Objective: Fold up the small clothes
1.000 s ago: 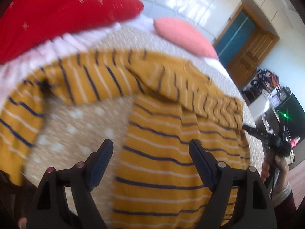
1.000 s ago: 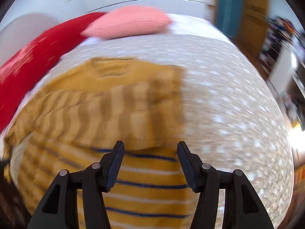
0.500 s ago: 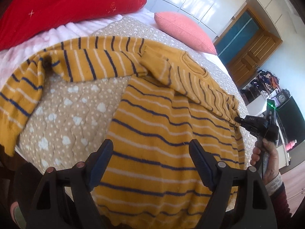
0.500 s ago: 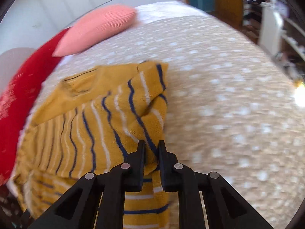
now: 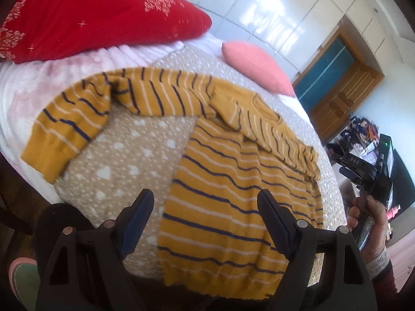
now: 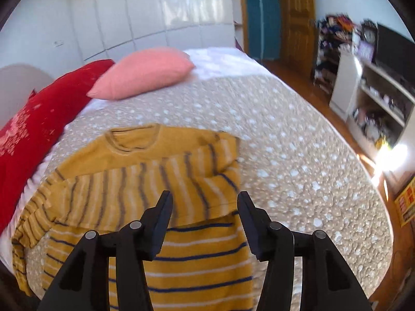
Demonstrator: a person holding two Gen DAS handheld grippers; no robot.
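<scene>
A small mustard sweater with navy and white stripes lies flat on the bed, also seen in the right wrist view. One sleeve is folded across the chest; the other sleeve stretches out to the left. My left gripper is open and empty, above the sweater's lower hem. My right gripper is open and empty, above the sweater's right side; it also shows in the left wrist view, held in a hand beside the bed.
The bed has a beige dotted cover. A red pillow and a pink pillow lie at its head. Shelves and a wooden door stand beyond the bed's right edge.
My right gripper was shut on the sweater's folded sleeve edge half a second ago; it has let go, opened and pulled back. My left gripper stays open and has drawn back a little.
</scene>
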